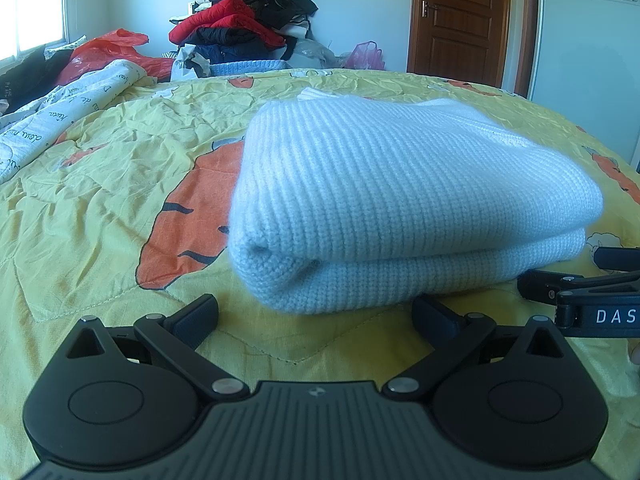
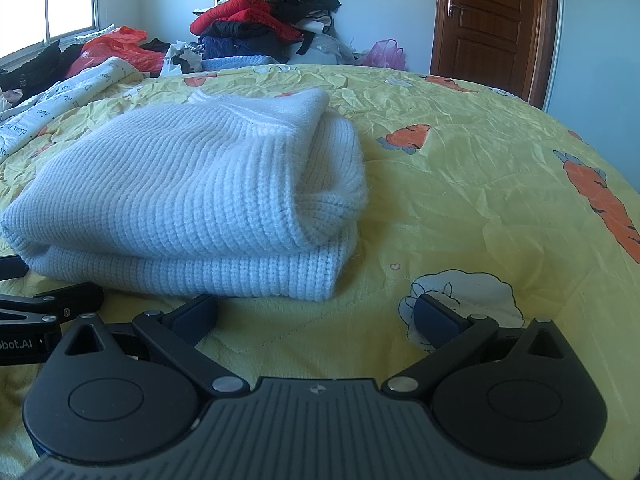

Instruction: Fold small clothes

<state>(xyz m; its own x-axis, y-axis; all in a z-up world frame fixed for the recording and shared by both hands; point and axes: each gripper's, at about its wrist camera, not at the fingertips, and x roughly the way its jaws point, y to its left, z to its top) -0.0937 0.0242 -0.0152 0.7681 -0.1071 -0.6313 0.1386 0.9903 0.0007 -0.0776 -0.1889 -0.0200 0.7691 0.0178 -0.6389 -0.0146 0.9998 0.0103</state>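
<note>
Sweater (image 1: 400, 200) lies folded just beyond both spread, empty tongs.

Folded sweater (image 1: 400, 208) blocks ahead; bare quilt (image 2: 480, 184) rightward lies free.

Yellow carrot-print quilt (image 2: 460, 184), heaped clothes pile (image 2: 264, 20), wooden door (image 2: 488, 16)

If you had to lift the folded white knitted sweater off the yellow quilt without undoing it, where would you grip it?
Probably the rounded fold edge of the folded white knitted sweater, nearest the left tongs. Come in low from the near side, one finger under the bottom layer and one over the top. The layers stack there, so one pinch holds them all; both tongs are open.
</note>
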